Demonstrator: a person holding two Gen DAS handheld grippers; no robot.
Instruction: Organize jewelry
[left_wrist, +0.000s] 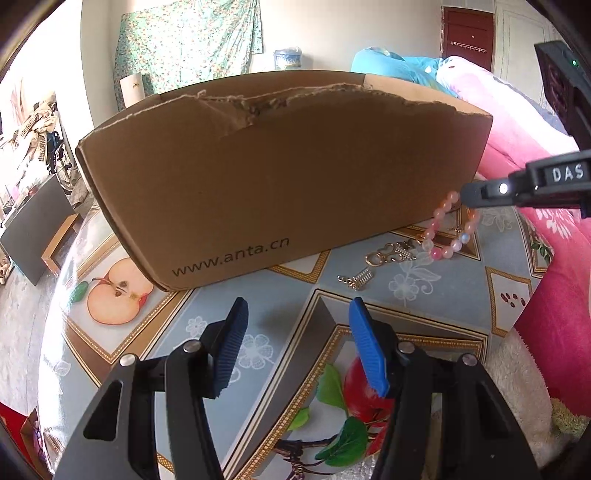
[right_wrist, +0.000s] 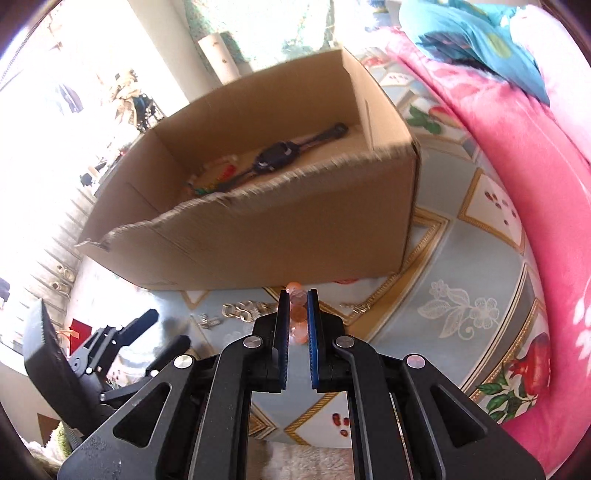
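The left wrist camera looks forward and down past its own fingers (left_wrist: 236, 332) at the near outer wall of the cardboard box (left_wrist: 280, 192), close ahead of them on the patterned tabletop (left_wrist: 436, 280). The right wrist camera sits higher, looking down past its fingers (right_wrist: 283, 321) over the torn rim into the same box (right_wrist: 280, 221). Both views share the box, the tabletop before it, the pink blanket (left_wrist: 546, 288) and each other's gripper.

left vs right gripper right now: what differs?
The left gripper stands open with nothing between its pads; the right gripper is shut on the pink bead bracelet. Left hangs over bare tablecloth; right is by the cardboard box corner. Both have blue pads.
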